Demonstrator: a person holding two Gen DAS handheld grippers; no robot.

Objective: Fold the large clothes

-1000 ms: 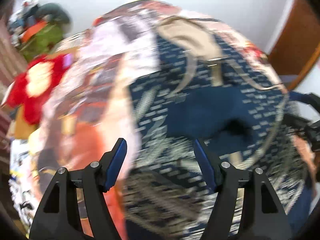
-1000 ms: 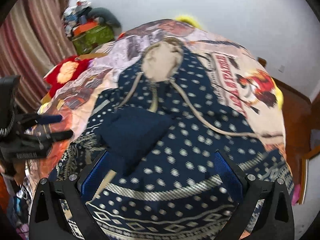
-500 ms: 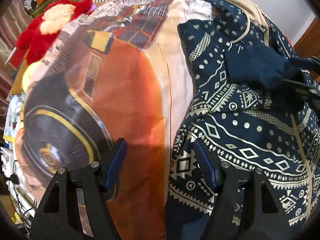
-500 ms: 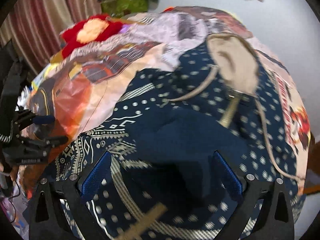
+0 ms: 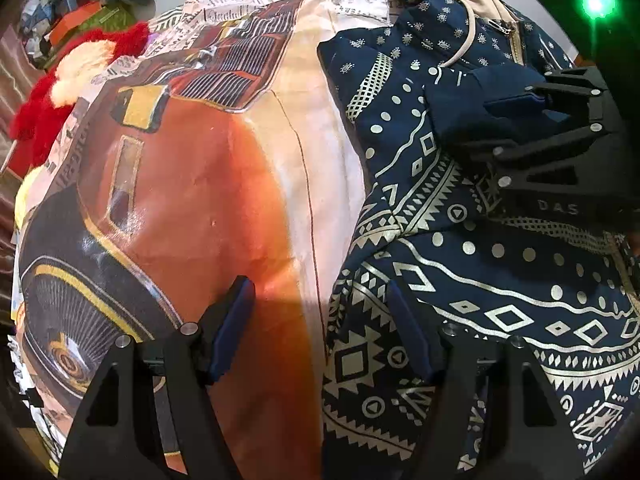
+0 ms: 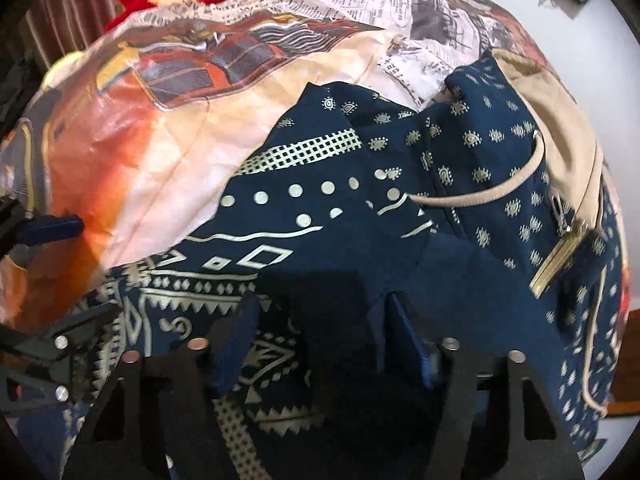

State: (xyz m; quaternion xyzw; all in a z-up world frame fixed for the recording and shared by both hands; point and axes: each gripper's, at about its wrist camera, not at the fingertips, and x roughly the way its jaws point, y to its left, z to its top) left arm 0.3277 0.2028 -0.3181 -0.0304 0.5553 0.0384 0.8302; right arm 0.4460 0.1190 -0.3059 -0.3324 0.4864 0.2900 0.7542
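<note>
A navy hooded jacket (image 5: pixel 460 280) with a silver pattern lies on the bed, its beige-lined hood (image 6: pixel 560 112) at the far end. My left gripper (image 5: pixel 320 312) stands open low over the jacket's left edge, one finger above the sheet and one above the fabric. The plain navy sleeve cuff (image 6: pixel 460 280) is folded across the jacket's (image 6: pixel 320 200) front. My right gripper (image 6: pixel 324 312) points down at it, jaws closing with the cuff fabric between them; I see no pinch. In the left wrist view the right gripper (image 5: pixel 504 128) straddles that cuff (image 5: pixel 460 112).
The bed carries a printed sheet (image 5: pixel 180 200) with an orange car and newspaper pattern. A red plush toy (image 5: pixel 60 92) lies at the far left corner, with a pile of clutter (image 5: pixel 80 12) behind it. The left gripper (image 6: pixel 96 266) shows at the left edge of the right wrist view.
Both grippers have come down close to the bed. The right one swung left over the folded sleeve and narrowed its jaws. The left one settled at the jacket's left edge.
</note>
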